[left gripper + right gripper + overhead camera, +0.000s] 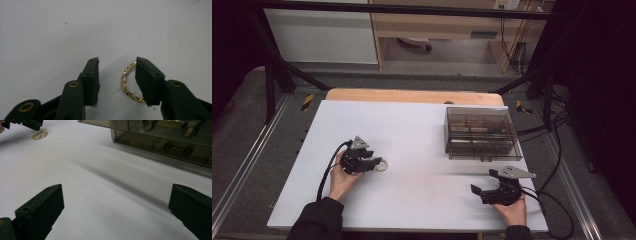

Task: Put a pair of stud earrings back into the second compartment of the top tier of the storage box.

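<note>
Both claws sit low over the white table [422, 200], each in a person's hand near the front edge. Nearest, at the right, the right gripper [484, 192] has its jaws spread wide with only bare white surface between them; the right gripper view shows the two black pads far apart and nothing touching either one. A grey three-cornered plate rides on top of it and a black cable trails off to the right side.

Further in and to the left, the left gripper [379, 164] is held by the left hand [343, 177], a dark sleeve [317, 220] coming in from the bottom. Its jaws are parted too, not clamped on anything. In the left gripper view the left gripper [117, 82] has a gold beaded ring [127, 80] lying on the table between the pads, close against the right-hand pad, which hides part of the loop; whether that pad touches it I cannot tell. The left-hand pad stands clear of it. From above, the gold beaded ring [383, 165] lies at the jaw tips, left of the table's middle; the right gripper view picks it up far off [40, 134].

Beyond, on the right half of the table, stands a smoky clear plastic box [482, 132] with compartments inside, well apart from the ring. A wooden strip [412, 96] edges the far side
</note>
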A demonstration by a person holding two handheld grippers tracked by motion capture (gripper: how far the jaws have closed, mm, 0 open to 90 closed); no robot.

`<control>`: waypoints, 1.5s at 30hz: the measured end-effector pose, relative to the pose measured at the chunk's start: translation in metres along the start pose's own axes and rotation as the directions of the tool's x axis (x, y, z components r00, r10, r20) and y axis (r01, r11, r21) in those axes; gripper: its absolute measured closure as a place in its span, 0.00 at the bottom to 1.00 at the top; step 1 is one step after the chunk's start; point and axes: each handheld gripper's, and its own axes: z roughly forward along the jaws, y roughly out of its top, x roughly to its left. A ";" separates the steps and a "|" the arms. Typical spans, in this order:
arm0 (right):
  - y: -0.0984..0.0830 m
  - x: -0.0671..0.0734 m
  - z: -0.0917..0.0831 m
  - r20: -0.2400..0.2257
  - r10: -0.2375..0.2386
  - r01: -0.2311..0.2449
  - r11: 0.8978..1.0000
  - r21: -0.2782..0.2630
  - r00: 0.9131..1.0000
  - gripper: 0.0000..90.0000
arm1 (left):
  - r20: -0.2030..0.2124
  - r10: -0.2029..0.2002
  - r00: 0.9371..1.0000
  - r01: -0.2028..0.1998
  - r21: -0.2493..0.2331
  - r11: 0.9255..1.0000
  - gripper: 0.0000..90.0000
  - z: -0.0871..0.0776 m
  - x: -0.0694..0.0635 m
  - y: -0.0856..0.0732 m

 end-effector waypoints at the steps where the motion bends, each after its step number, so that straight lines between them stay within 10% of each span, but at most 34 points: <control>1: 0.000 0.000 0.000 0.000 0.000 0.000 1.000 -0.002 1.000 0.01 | 0.000 0.000 1.000 0.000 0.000 1.000 0.63 0.000 0.000 0.000; 22: 0.000 0.000 0.000 0.000 -0.001 0.001 1.000 -0.003 1.000 0.01 | 0.026 0.023 0.999 -0.024 0.020 1.000 0.90 0.008 -0.003 0.001; 45: 0.000 0.000 0.000 0.000 -0.002 0.002 1.000 0.004 1.000 0.01 | 0.025 0.002 1.000 -0.002 -0.008 1.000 0.95 -0.006 -0.010 0.005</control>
